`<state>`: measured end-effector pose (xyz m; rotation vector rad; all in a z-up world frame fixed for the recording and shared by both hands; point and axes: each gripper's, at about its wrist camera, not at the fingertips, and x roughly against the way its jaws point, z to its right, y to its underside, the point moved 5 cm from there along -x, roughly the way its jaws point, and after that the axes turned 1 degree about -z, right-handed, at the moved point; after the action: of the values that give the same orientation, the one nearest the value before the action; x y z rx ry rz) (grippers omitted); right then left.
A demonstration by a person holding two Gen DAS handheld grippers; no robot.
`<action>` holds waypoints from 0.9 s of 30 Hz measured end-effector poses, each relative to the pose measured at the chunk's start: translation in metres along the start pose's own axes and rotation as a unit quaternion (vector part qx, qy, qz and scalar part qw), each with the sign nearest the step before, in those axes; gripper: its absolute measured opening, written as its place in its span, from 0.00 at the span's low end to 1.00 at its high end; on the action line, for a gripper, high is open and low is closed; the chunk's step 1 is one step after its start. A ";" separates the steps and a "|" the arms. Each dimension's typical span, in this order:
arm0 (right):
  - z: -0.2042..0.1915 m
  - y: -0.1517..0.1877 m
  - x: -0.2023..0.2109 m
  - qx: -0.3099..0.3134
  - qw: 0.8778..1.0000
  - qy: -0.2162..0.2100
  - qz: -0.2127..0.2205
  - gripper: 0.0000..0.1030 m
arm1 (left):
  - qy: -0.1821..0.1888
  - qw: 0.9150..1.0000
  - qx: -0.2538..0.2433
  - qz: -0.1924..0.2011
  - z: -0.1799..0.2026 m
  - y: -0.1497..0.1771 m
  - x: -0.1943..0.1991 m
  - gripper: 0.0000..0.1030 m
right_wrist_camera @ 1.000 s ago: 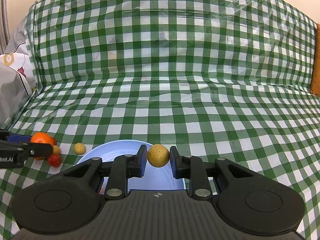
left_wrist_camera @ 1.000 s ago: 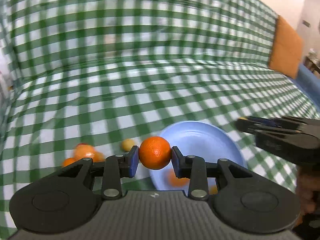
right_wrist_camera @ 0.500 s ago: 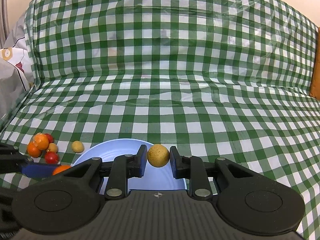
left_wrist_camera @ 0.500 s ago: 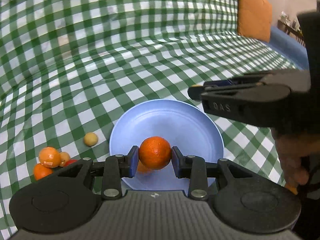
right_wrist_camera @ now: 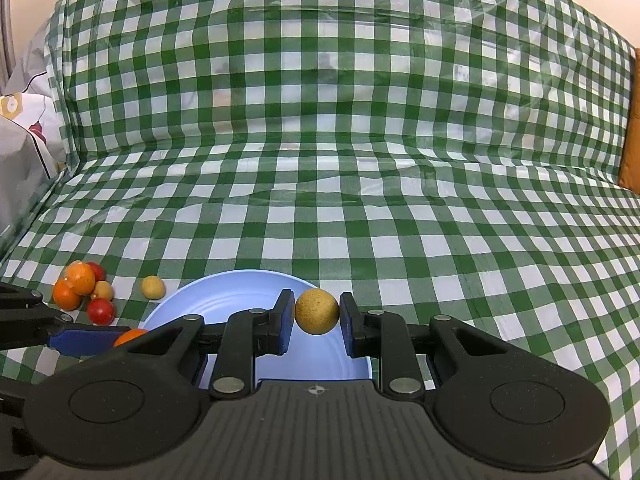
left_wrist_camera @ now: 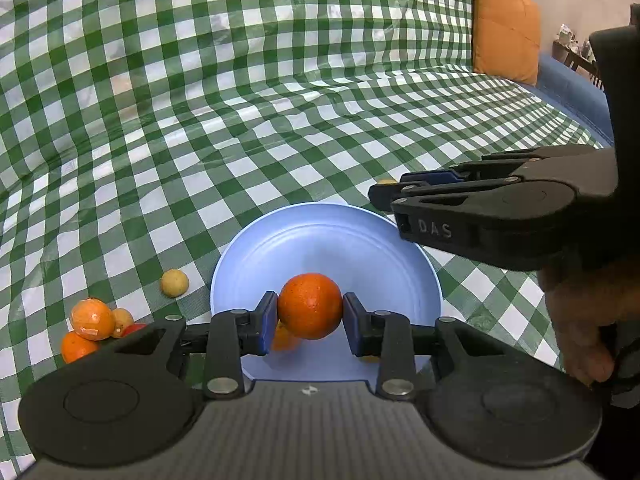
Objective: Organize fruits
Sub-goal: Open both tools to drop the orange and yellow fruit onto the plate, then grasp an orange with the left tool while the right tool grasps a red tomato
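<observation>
My left gripper [left_wrist_camera: 310, 312] is shut on an orange [left_wrist_camera: 310, 306] and holds it over the near part of the blue plate [left_wrist_camera: 328, 240]. An orange fruit [left_wrist_camera: 285, 339] lies on the plate just behind the left pad. My right gripper [right_wrist_camera: 317, 314] is shut on a small yellow-brown fruit [right_wrist_camera: 317, 311] above the plate's far right rim [right_wrist_camera: 240, 276]; it shows from the side in the left wrist view [left_wrist_camera: 384, 194]. A pile of oranges and small red fruits [right_wrist_camera: 82, 290] and a loose yellow fruit [right_wrist_camera: 153, 287] lie left of the plate.
A green-and-white checked cloth [right_wrist_camera: 360, 160] covers the seat and backrest. An orange cushion [left_wrist_camera: 506, 26] stands at the far right. White bags [right_wrist_camera: 20, 132] sit beyond the cloth's left edge.
My left gripper has swung right with the orange, from the fruit pile to over the plate. My right gripper holds its fruit almost still.
</observation>
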<state>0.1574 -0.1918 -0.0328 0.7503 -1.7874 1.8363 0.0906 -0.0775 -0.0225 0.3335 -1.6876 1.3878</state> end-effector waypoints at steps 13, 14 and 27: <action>0.005 -0.002 0.001 -0.015 1.000 0.025 0.012 0.34 | -0.004 1.000 -0.008 0.008 0.000 -0.004 0.003 0.28; 0.006 -0.003 0.001 -0.018 0.999 0.027 0.014 0.34 | -0.006 1.000 -0.004 0.008 -0.005 -0.005 0.004 0.20; -0.018 -0.012 -0.004 -0.038 0.999 -0.007 0.032 0.23 | -0.089 0.965 0.247 0.017 -0.151 0.016 0.016 0.10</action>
<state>0.1669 -0.1730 -0.0265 0.6862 -1.8996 1.7968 0.1398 0.0668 -0.0257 0.7296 -1.4706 1.8452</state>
